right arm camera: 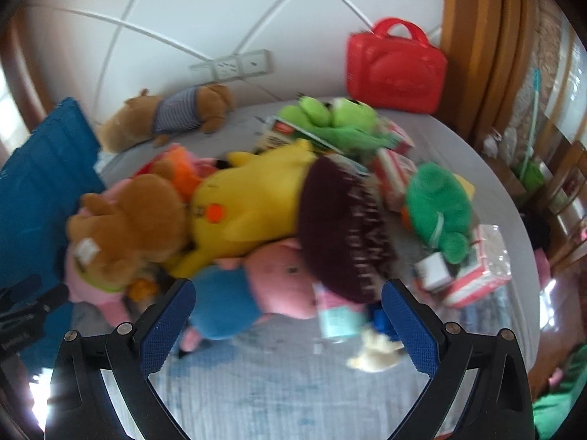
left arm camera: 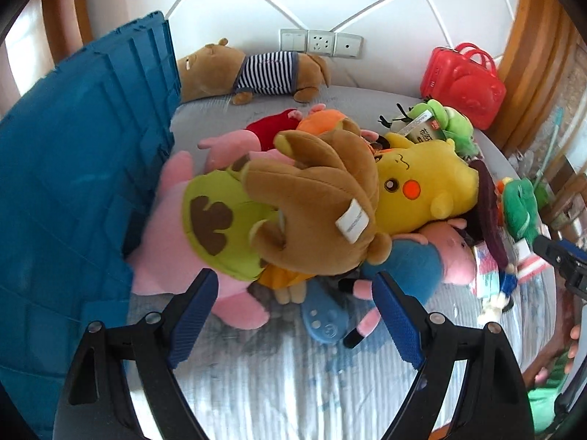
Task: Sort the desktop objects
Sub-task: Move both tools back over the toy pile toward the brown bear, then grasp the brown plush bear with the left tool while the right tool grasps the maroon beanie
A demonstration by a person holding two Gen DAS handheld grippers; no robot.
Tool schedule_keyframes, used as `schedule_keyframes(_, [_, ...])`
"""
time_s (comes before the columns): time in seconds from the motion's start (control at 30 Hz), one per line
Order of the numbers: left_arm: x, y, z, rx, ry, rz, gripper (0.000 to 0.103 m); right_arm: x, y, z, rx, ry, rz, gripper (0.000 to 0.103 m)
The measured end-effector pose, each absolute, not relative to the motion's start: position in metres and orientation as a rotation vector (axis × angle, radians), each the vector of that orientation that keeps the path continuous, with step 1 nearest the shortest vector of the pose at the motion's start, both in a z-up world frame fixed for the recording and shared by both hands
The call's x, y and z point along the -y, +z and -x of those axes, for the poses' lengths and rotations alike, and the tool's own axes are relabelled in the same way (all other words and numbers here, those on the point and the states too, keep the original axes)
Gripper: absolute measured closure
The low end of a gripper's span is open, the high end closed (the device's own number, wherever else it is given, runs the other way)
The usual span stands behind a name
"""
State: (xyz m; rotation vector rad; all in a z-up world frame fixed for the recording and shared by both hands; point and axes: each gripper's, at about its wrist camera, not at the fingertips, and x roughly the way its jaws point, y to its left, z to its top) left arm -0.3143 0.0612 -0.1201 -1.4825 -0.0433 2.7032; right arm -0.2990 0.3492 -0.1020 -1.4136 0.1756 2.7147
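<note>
Fingers of left gripper [left arm camera: 293,315] and right gripper [right arm camera: 288,324] both spread, grasping nothing.
Brown plush [left arm camera: 323,205] lies just ahead of left fingers (nearer hand), long axis slanting across them.

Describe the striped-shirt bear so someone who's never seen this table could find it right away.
Start at the wall sockets behind the grey table. Right below them, apart from the central toy pile, a brown bear lies on its side. It alone wears a navy-and-white striped shirt.
</note>
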Motion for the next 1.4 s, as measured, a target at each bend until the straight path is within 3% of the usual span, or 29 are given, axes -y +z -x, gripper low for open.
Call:
schedule_keyframes(0.37, [-0.084, -0.137, 0.342, 0.169, 2.811, 1.586, 0.016, -0.409, -0.136, 0.346, -0.124, 2.771, 1.564, 0.000])
schedule_keyframes(0.4, [-0.085, -0.137, 0.345, 0.179, 2.817, 1.588, 0.011, -0.409, -0.139, 0.349, -0.125, 2.773, 1.575, 0.000])
schedule_keyframes(0.43, [-0.085, -0.137, 0.349, 0.186, 2.817, 1.582, 0.000, -0.409, -0.142, 0.351, -0.125, 2.774, 1.586, 0.000])
schedule_keyframes(0.93, [-0.094, -0.179, 0.399, 0.118, 2.783, 1.676, 0.000, -0.401, -0.181, 0.367, -0.106, 2.684, 1.644, 0.000])
schedule_keyframes(1.13, [-0.103, -0.189, 0.403, 0.000, 2.740, 1.759, 0.000, -0.396, -0.187, 0.372, -0.136, 2.694, 1.641, 0.000])
schedule_keyframes(1.17, [-0.104, -0.190, 0.402, -0.009, 2.738, 1.756, 0.002, -0.393, -0.188, 0.372, -0.135, 2.701, 1.644, 0.000])
schedule_keyframes(1.27, [-0.101, -0.183, 0.399, 0.036, 2.734, 1.712, 0.027, -0.385, -0.192, 0.375, -0.108, 2.711, 1.659, 0.000])
schedule_keyframes(1.33, [-0.100, -0.181, 0.398, 0.063, 2.723, 1.688, 0.033, -0.383, -0.198, 0.378, -0.090, 2.705, 1.668, 0.002])
schedule_keyframes(1.4, [-0.099, -0.178, 0.395, 0.073, 2.726, 1.674, 0.035, -0.382, -0.203, 0.380, -0.055, 2.695, 1.666, 0.028])
